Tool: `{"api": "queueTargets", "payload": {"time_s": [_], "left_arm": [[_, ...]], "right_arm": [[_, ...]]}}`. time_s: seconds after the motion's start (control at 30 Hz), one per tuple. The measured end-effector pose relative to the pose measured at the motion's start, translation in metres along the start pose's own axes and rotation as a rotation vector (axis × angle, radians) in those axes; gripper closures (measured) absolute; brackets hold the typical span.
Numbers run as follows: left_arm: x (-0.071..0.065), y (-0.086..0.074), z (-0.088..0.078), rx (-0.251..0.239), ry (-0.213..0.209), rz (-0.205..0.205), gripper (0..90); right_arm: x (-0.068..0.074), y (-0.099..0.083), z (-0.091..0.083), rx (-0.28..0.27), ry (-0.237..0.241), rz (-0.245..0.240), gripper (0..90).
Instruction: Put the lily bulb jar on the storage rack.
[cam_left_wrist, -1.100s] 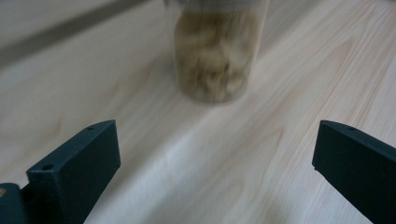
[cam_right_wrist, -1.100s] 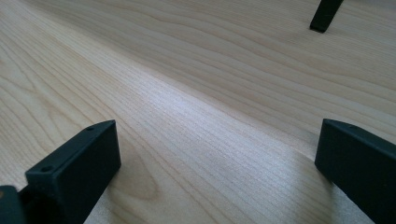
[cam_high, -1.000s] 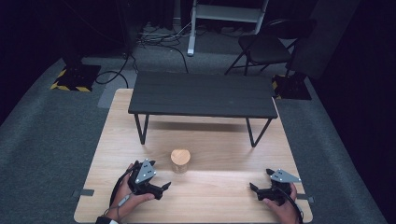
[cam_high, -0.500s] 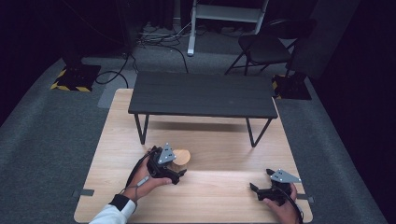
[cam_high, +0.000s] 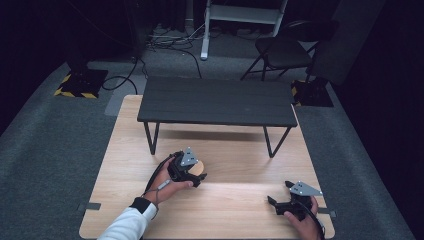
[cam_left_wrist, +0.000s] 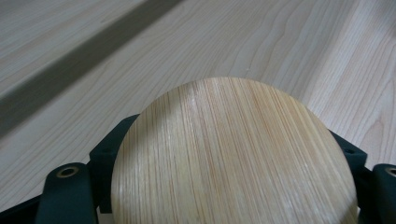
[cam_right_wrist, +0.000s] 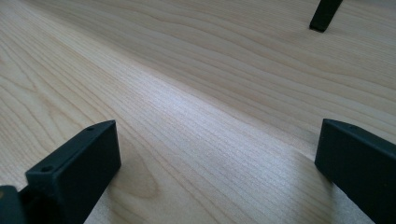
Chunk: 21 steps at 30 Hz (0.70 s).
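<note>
**Left gripper closes in on a round wooden piece, grip not yet certain**

Left gripper (cam_high: 192, 176), held in the person's left hand (cam_high: 165, 179), sits low over the light wooden table (cam_high: 235, 210). A round wooden piece (cam_left_wrist: 233, 154) lies between its two black jaws. In the left gripper view, the flat, grained top of this piece spreads right across the space between the jaws, which stand at either side of its rim. Whether they already press on it or only flank it cannot be told from these pictures. From above, the piece (cam_high: 199, 167) peeks out just beyond the gripper's tip.

Beyond the piece, farther from the person, a small black bench (cam_high: 217, 102) stands on the table, its legs near the gripper.

Well apart to the right, the right gripper (cam_high: 282, 204) rests low by the table's near edge. Its jaws stand wide with bare wood between them.

The risks, as a judgement: the piece has a curved, smooth-looking side, so flat jaws may meet it on narrow contact. If they close off-centre, it could squirt forward toward the bench legs. If lifted with a light squeeze, it could tilt, slip and drop back onto the table.
</note>
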<state>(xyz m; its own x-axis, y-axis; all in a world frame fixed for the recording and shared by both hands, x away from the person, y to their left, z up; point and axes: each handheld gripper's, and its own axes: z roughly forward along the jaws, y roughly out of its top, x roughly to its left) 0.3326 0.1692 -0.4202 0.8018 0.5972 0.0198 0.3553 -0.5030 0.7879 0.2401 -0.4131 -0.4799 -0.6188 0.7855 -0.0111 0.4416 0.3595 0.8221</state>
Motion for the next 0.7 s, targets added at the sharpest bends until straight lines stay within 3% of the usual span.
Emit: {"api": "queueTargets", "payload": {"time_s": [0.23,0.37,0.57,0.7], "left_arm": [[0.001,-0.002,-0.001,-0.007,0.012,-0.001,24.3],[0.002,0.0,-0.01,-0.007,0.026,-0.013,24.3],[0.003,0.023,-0.035,-0.034,0.022,0.008,24.3],[0.009,0.051,-0.052,-0.046,-0.003,0.014,24.3]], "right_arm": [[0.0,0.0,0.0,0.0,0.0,0.0,0.0],[0.0,0.0,0.0,0.0,0.0,-0.001,0.0],[0.0,0.0,0.0,0.0,0.0,0.0,0.0],[0.0,0.0,0.0,0.0,0.0,0.0,0.0]]}}
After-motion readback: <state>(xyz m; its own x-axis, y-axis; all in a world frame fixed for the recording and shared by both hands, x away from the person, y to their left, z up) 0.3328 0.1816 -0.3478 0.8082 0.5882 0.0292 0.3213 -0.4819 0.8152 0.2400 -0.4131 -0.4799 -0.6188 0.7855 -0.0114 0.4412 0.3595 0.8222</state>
